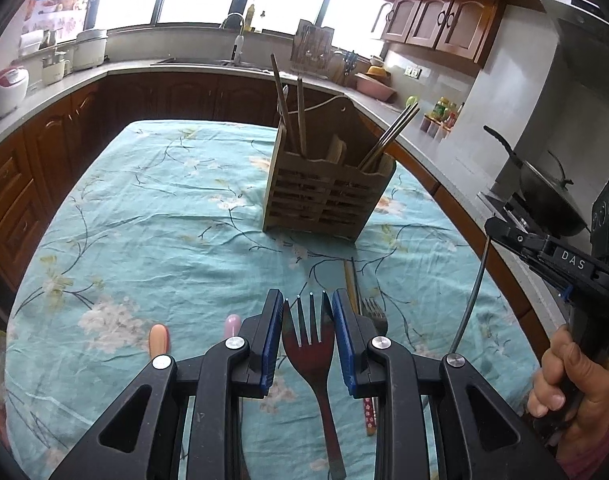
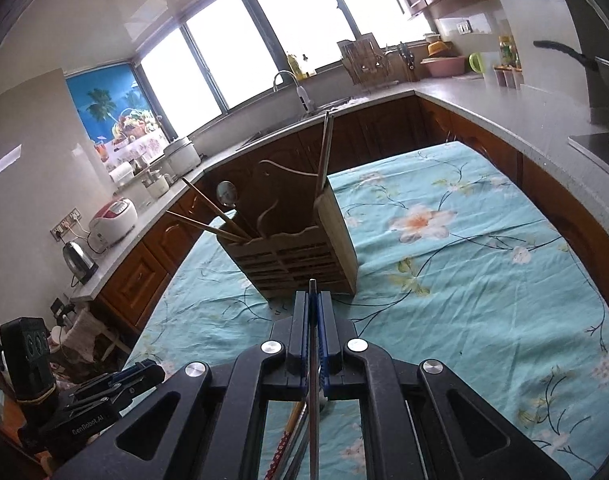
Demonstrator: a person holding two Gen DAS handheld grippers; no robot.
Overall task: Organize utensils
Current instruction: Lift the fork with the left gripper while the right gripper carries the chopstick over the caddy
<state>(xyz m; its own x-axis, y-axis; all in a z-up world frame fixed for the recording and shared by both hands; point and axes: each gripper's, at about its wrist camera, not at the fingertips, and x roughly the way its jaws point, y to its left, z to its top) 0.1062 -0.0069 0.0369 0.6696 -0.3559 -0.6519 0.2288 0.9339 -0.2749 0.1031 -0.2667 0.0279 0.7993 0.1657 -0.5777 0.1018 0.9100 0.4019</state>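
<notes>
Our left gripper open, jaws straddling dark fork; our right gripper clamped on thin metal rod, wooden caddy at 12 o'clock.

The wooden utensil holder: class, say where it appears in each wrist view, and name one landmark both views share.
Left wrist view: the wooden utensil holder stands upper centre on the floral tablecloth, beyond the left tool.
Right wrist view: the holder sits centre, slightly left, just ahead of the right tool.
Shared landmark: the sink faucet beneath the windows.
</notes>
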